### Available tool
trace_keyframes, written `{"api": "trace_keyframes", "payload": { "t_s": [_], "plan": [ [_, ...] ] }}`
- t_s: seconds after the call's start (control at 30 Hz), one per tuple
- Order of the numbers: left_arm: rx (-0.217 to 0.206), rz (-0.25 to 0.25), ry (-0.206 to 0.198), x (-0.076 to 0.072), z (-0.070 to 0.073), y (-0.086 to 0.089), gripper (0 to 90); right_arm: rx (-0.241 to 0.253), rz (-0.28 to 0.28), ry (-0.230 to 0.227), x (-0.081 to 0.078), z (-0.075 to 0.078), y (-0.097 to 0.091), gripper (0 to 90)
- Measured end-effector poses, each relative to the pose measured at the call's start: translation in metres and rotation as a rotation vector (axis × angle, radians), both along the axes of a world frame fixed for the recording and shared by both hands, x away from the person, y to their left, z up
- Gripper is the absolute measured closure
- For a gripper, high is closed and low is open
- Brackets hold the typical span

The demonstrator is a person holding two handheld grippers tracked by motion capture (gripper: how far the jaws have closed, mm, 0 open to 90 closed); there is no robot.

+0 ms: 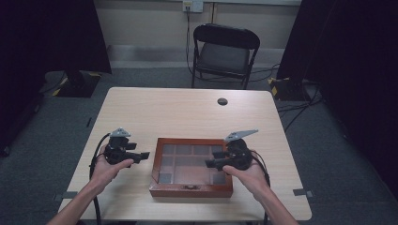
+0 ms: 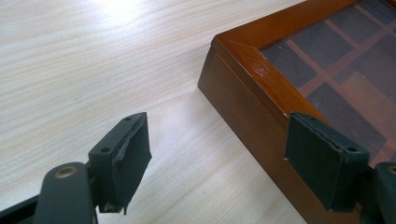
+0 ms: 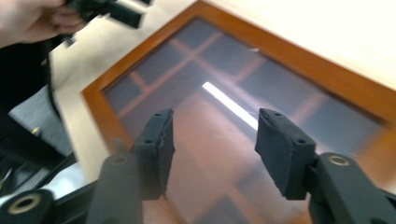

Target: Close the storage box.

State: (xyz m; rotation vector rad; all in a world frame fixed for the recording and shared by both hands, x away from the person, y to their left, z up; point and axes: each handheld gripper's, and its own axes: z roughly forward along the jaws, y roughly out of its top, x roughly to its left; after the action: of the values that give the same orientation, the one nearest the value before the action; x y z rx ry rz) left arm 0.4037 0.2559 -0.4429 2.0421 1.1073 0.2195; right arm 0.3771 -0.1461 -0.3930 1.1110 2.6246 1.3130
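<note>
A shut brown wooden box [image 1: 191,189] with a glass lid over several compartments lies near the table's front edge. My left gripper [image 1: 144,154] is open just left of the box, level with its upper left corner. In the left gripper view the box's corner [image 2: 243,51] lies ahead of my left gripper [image 2: 233,149], one jaw over the table and the other over the box's edge. My right gripper [image 1: 209,163] hovers open over the lid's right half. In the right gripper view my right gripper [image 3: 212,147] has the glass lid [image 3: 224,93] below it and nothing between the jaws.
The light wooden table [image 1: 187,112] has a small dark round cap [image 1: 222,101] near its far edge. A black folding chair [image 1: 224,54] stands behind the table. Cables [image 1: 291,105] run on the grey floor at the right.
</note>
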Motion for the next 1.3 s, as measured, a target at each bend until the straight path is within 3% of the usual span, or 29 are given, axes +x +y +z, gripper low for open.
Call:
{"api": "trace_keyframes", "payload": {
  "t_s": [0.33, 0.37, 0.43, 0.57, 0.67, 0.73, 0.77, 0.93, 1.03, 1.07, 1.13, 1.17, 1.2, 1.27, 1.3],
  "plan": [
    [0.022, -0.02, 0.009, -0.004, 0.0, -0.008, 22.7, -0.009, -0.242, -0.024, 0.003, -0.007, -0.064, 31.0],
    [0.037, -0.029, 0.012, -0.004, 0.0, -0.007, 22.7, -0.013, -0.257, -0.024, 0.004, -0.009, -0.07, 33.8],
    [0.055, -0.023, 0.02, -0.004, -0.002, -0.003, 22.7, -0.026, -0.287, -0.016, 0.005, -0.014, -0.082, 30.8],
    [0.077, 0.013, 0.03, -0.004, -0.005, 0.01, 22.7, -0.072, -0.372, 0.023, 0.01, -0.026, -0.104, 16.8],
    [0.138, 0.064, 0.032, -0.002, -0.01, 0.02, 25.5, -0.078, -0.447, 0.034, 0.013, -0.037, -0.122, 15.4],
    [0.139, 0.072, 0.068, 0.001, -0.016, 0.028, 25.5, -0.075, -0.482, 0.036, 0.013, -0.043, -0.13, 15.5],
    [0.135, 0.103, 0.086, 0.003, -0.022, 0.033, 25.5, -0.073, -0.508, 0.042, 0.013, -0.047, -0.134, 15.0],
    [0.157, 0.166, 0.112, 0.007, -0.032, 0.044, 25.3, -0.2, -0.59, 0.075, 0.017, -0.068, -0.142, 14.9],
    [0.188, 0.181, 0.077, 0.008, -0.039, 0.043, 22.9, -0.305, -0.601, 0.103, 0.019, -0.083, -0.138, 14.1],
    [0.185, 0.181, 0.072, 0.008, -0.04, 0.043, 22.5, -0.321, -0.599, 0.078, 0.019, -0.085, -0.136, 14.8],
    [0.196, 0.19, 0.02, 0.007, -0.044, 0.041, 20.9, -0.337, -0.617, 0.05, 0.019, -0.088, -0.132, 13.5],
    [0.227, 0.173, -0.008, 0.006, -0.047, 0.039, 18.4, -0.357, -0.624, 0.01, 0.018, -0.09, -0.13, 11.0],
    [0.213, 0.186, -0.023, 0.006, -0.05, 0.037, 14.0, -0.355, -0.633, -0.022, 0.018, -0.095, -0.128, 1.3],
    [0.221, 0.198, -0.036, 0.005, -0.051, 0.035, 10.3, -0.341, -0.628, -0.058, 0.017, -0.101, -0.125, 0.0],
    [0.204, 0.211, -0.041, 0.005, -0.053, 0.033, 8.2, -0.337, -0.633, -0.064, 0.017, -0.101, -0.124, 0.0]
  ]
}}
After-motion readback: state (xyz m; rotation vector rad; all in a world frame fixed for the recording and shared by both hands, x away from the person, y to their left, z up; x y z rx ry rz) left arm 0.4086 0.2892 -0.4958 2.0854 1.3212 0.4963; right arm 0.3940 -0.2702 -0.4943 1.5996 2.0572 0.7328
